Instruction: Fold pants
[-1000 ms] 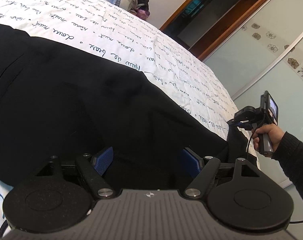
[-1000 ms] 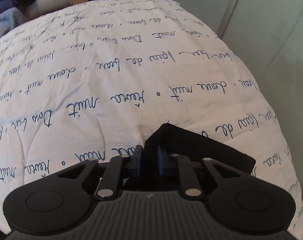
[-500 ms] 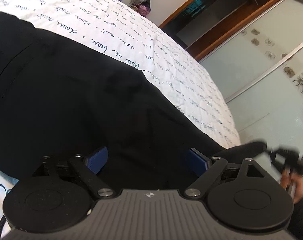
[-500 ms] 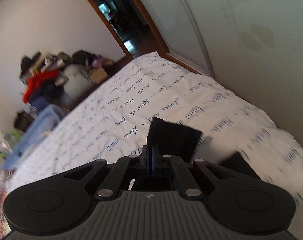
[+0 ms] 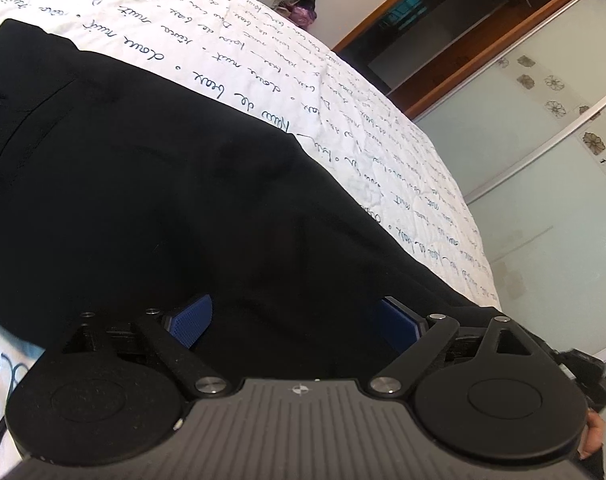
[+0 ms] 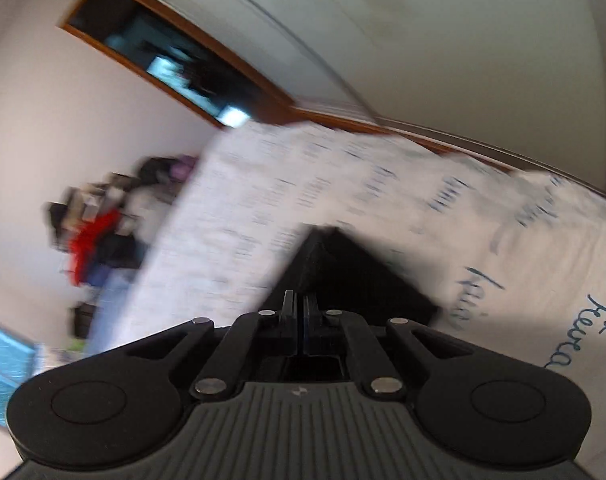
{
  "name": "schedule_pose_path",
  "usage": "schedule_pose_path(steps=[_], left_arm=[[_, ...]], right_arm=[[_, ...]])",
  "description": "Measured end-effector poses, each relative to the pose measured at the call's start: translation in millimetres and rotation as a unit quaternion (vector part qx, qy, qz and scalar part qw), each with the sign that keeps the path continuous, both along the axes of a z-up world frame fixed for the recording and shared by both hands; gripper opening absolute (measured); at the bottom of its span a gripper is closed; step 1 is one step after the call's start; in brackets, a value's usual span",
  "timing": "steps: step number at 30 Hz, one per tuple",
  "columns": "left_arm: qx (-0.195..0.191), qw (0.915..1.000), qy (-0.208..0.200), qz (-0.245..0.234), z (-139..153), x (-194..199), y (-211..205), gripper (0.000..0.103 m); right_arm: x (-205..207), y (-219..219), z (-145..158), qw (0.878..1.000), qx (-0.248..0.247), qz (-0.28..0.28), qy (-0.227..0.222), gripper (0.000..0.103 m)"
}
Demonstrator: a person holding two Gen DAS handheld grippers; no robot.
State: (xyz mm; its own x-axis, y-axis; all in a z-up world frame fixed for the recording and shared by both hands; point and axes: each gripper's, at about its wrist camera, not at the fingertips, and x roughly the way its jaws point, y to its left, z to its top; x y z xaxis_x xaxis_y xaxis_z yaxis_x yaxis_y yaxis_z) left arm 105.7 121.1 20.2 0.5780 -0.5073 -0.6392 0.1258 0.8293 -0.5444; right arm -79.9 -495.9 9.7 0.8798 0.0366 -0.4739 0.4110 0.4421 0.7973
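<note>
1. While my right gripper [image 6: 301, 312] is clamped shut on a hem of the black pants [image 5: 151, 184], I could lose that thin pinch if I swing it fast.
2. My left gripper [image 5: 299, 320], jaws opening over the pants spread on the quilt [image 5: 343, 104], pins nothing, so they may drag.
3. Blur hides the far edge; the fold probably lands crooked.
</note>
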Motion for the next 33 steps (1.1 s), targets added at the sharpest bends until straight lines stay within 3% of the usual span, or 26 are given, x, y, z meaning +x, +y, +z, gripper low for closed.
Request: schedule_pose_path(steps=[2, 5, 7, 12, 16, 20, 24, 28, 31, 33], left_arm=[[0.005, 1.0000, -0.003, 0.002, -0.5, -1.8, -2.2, 0.092], [0.022, 0.9997, -0.005, -0.003, 0.4, -2.3, -7.3, 0.093], [0.030, 0.9995, 0.003, -0.004, 3.7, -2.1, -8.5, 0.093], [0.051, 0.9987, 0.007, -0.004, 10.4, -4.6, -11.3, 0.093], [0.070, 0.9975, -0.003, -0.002, 16.9, -14.2, -18.9, 0.093], [0.099, 0.9947, -0.022, -0.020, 21.4, -18.2, -36.5, 0.093], [0.110, 0.9926, -0.036, -0.036, 23.6, -20.1, -54.3, 0.093], [0.110, 0.9921, -0.036, -0.049, 20.9, -22.3, -61.2, 0.093], [0.106, 0.9926, -0.033, -0.050, 15.5, -22.4, -59.4, 0.093], [0.104, 0.9927, -0.031, -0.052, 10.8, -22.0, -56.5, 0.093]], right_arm=[[-4.7, -5.3, -10.5, 1.000, -0.007, 0.002, 0.017, 0.002], [-11.3, -27.9, -76.2, 0.995, 0.051, -0.010, 0.085, 0.002], [-20.6, -32.4, -93.5, 0.995, 0.092, -0.023, 0.035, 0.002], [-22.5, -34.3, -78.9, 0.996, 0.084, -0.015, 0.027, 0.004], [-44.9, -40.5, -53.2, 0.992, 0.083, -0.068, -0.065, 0.004], [12.9, -28.4, -28.7, 0.989, 0.106, 0.046, -0.087, 0.004], [106.3, 19.1, -19.6, 0.979, 0.074, 0.191, -0.021, 0.004], [171.6, 63.9, -17.1, 0.954, 0.049, 0.295, 0.021, 0.004], [192.4, 83.3, -12.6, 0.936, 0.029, 0.345, 0.059, 0.004], [205.7, 90.2, -9.7, 0.922, -0.014, 0.378, 0.087, 0.004]])
